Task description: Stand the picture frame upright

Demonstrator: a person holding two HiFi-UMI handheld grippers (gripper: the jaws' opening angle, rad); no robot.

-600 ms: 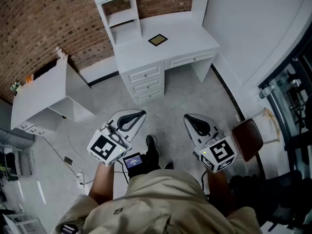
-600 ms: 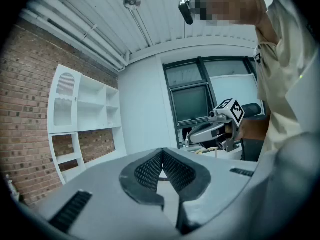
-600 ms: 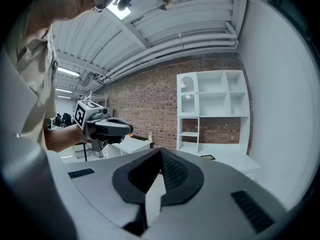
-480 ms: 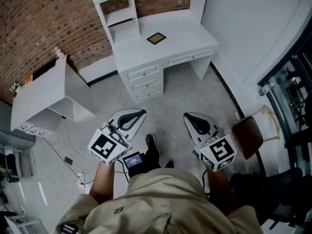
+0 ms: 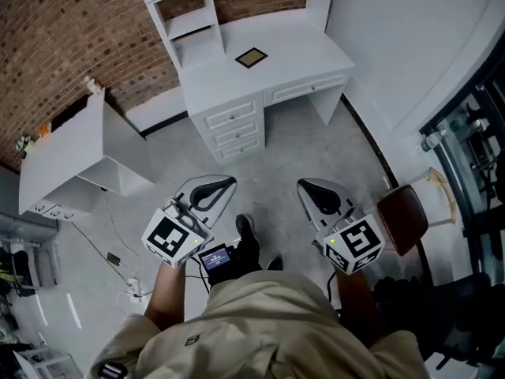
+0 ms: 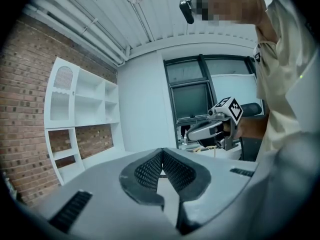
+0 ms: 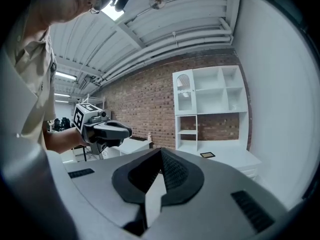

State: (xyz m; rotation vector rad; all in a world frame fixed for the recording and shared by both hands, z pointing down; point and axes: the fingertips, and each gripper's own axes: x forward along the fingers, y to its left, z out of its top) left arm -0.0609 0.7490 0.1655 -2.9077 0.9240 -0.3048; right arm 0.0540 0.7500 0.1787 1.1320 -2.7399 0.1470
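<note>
A small dark-rimmed picture frame [image 5: 251, 57] lies flat on the white desk [image 5: 300, 61] far ahead; it is also the small dark picture frame [image 7: 207, 155] in the right gripper view. I stand well back from the desk. My left gripper [image 5: 222, 183] is held low at my left, shut and empty; its own view shows the left gripper [image 6: 161, 154] with the tips touching. My right gripper [image 5: 306, 186] is at my right, also shut with nothing in it, and seen as the right gripper [image 7: 161, 153] with its jaws together.
The desk has drawers [image 5: 235, 125] and a white shelf hutch [image 5: 185, 22] against a brick wall [image 5: 71, 38]. A low white table [image 5: 67, 152] stands at left. A brown chair [image 5: 402, 219] is at my right. Cables and a power strip [image 5: 126, 283] lie on the grey floor.
The desk and frame have shifted slightly up in the head view; both grippers keep their places and stay shut.
</note>
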